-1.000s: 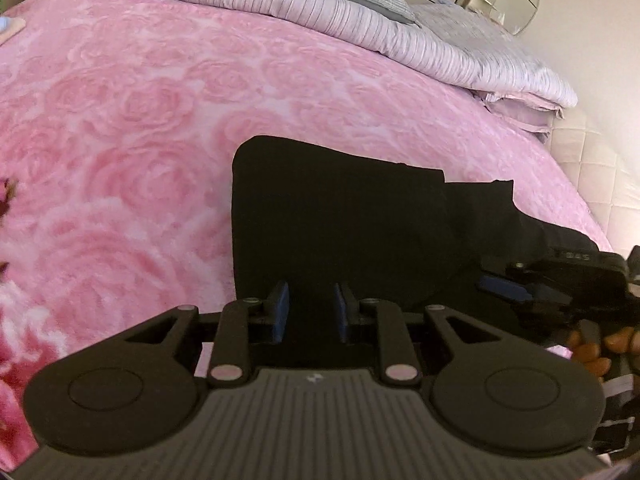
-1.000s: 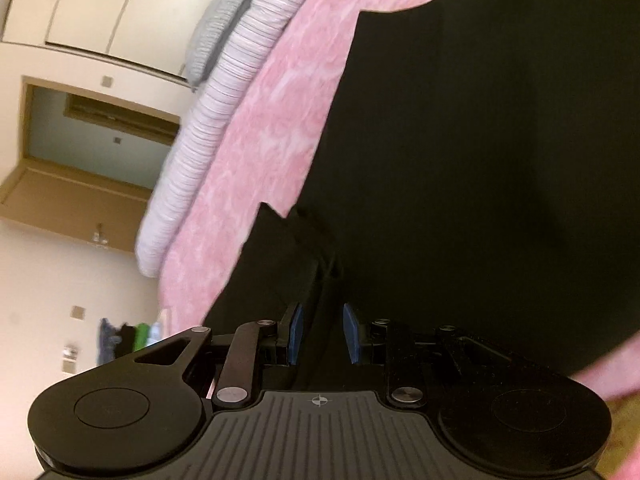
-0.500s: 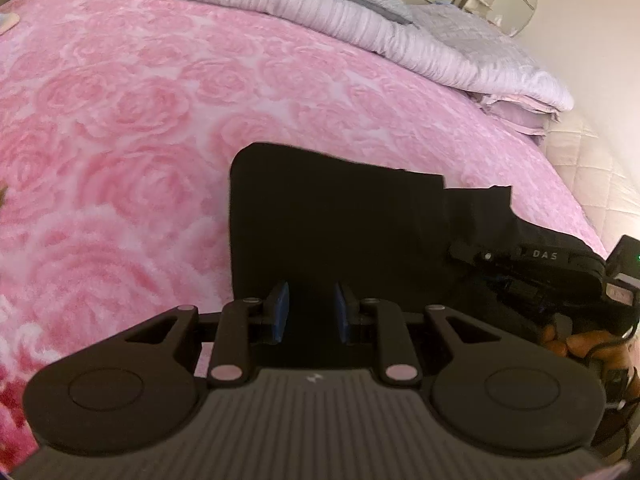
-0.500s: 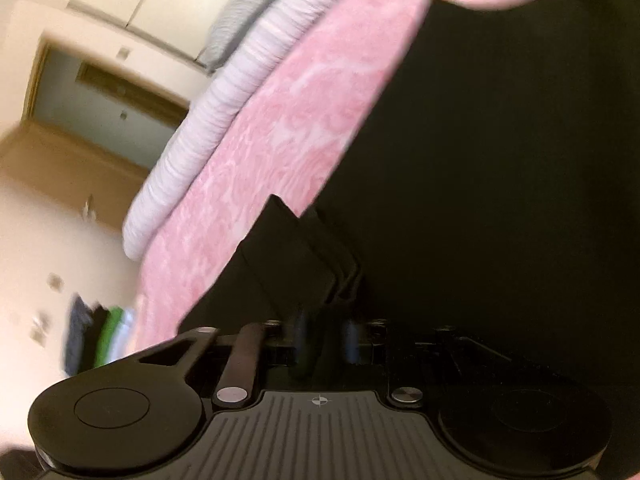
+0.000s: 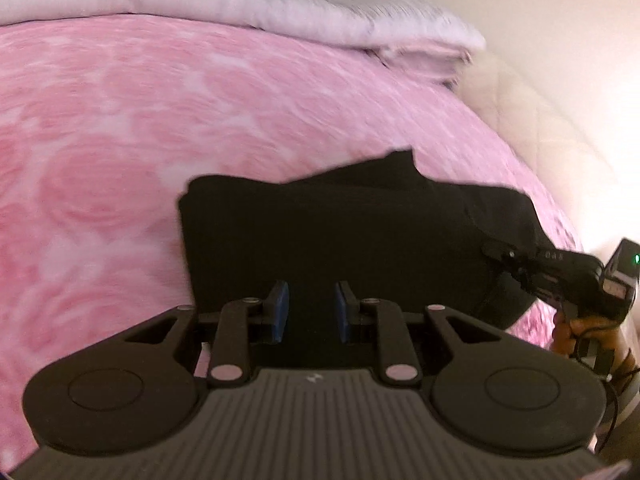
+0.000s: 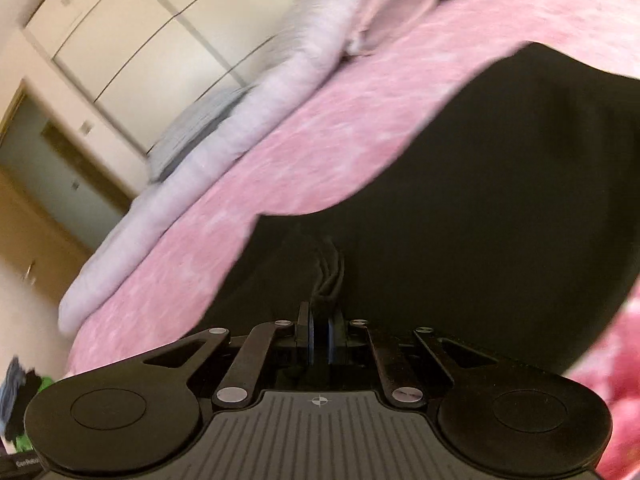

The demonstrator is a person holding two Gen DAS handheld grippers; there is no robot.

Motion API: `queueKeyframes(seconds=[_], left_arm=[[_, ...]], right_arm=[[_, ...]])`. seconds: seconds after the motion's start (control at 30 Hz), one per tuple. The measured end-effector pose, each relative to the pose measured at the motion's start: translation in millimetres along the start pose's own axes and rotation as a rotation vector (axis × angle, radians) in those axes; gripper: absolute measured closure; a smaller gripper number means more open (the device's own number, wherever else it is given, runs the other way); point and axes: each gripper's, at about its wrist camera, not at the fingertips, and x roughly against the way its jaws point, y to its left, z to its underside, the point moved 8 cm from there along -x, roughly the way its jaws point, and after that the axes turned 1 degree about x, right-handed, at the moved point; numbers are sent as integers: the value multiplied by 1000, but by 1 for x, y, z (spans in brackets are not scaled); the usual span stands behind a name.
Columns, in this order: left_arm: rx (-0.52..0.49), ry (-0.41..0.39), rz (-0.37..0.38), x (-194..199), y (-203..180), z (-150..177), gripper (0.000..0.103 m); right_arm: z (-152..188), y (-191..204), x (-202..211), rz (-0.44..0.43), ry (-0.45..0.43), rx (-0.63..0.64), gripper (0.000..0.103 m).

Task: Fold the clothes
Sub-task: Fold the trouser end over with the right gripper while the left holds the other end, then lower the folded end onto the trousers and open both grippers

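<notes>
In the right wrist view, the right hand-held gripper [image 6: 319, 336] is seen clamped on a bunched edge of the black garment [image 6: 500, 200]; its blue pads [image 6: 309, 338] are drawn almost together, with only the pinched layers of fabric between them. The jaws have just been closing on that fabric. From the pinch, folds of the cloth run forward, and the rest of the garment is spread to the right across the pink rose-patterned blanket [image 6: 304, 168] of the bed.

In the left wrist view, the left hand-held gripper [image 5: 308, 312] is held partly open, its blue pads [image 5: 279, 312] standing apart. The near edge of the black garment [image 5: 340, 236] lies in the gap between them, but whether the pads press on the cloth cannot be told, since dark fabric is seen against dark metal. The garment is seen here as a folded, roughly rectangular dark shape lying on the pink blanket [image 5: 120, 140], with one raised corner at its far edge. At the right of this view, the right hand-held gripper [image 5: 496, 249] is seen at the garment's right end, held in the person's hand [image 5: 576, 332], with a small device showing a green light behind it.

Beyond the blanket, a pale striped duvet [image 5: 240, 4] is piled along the head of the bed. In the right wrist view, white wardrobe doors [image 6: 132, 44] and a wooden door frame [image 6: 16, 216] are visible past the bedding. Both views are blurred.
</notes>
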Motion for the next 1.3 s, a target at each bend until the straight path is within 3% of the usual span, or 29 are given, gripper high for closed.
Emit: queueKeyframes(seconds=[0.13, 0.27, 0.37, 0.47, 0.57, 0.73, 0.83, 0.97, 1.13, 1.3], left_arm=[[-6, 18, 16, -14, -14, 0, 84], [-9, 13, 42, -20, -28, -4, 83], [-32, 32, 39, -31, -36, -4, 83], [-33, 65, 39, -48, -43, 1, 83], [-41, 77, 48, -57, -52, 2, 83], [-54, 80, 50, -69, -64, -1, 83], [-54, 81, 56, -77, -70, -3, 83], [-71, 90, 57, -85, -77, -2, 83], [-79, 91, 58, -87, -81, -1, 83], [-80, 99, 45, -88, -80, 2, 83]], right_arm=[[-13, -21, 14, -16, -18, -8, 98], [-38, -32, 53, -21, -143, 57, 98], [-57, -57, 61, 30, -211, 24, 98], [-64, -103, 61, 123, -206, -49, 98], [-67, -124, 65, 104, -195, -84, 98], [-98, -109, 86, 55, -311, 40, 98], [-114, -121, 97, 91, -380, 51, 98], [-111, -165, 94, 131, -350, -76, 98], [-112, -164, 101, 155, -398, -26, 98], [-112, -182, 77, 213, -325, -60, 98]])
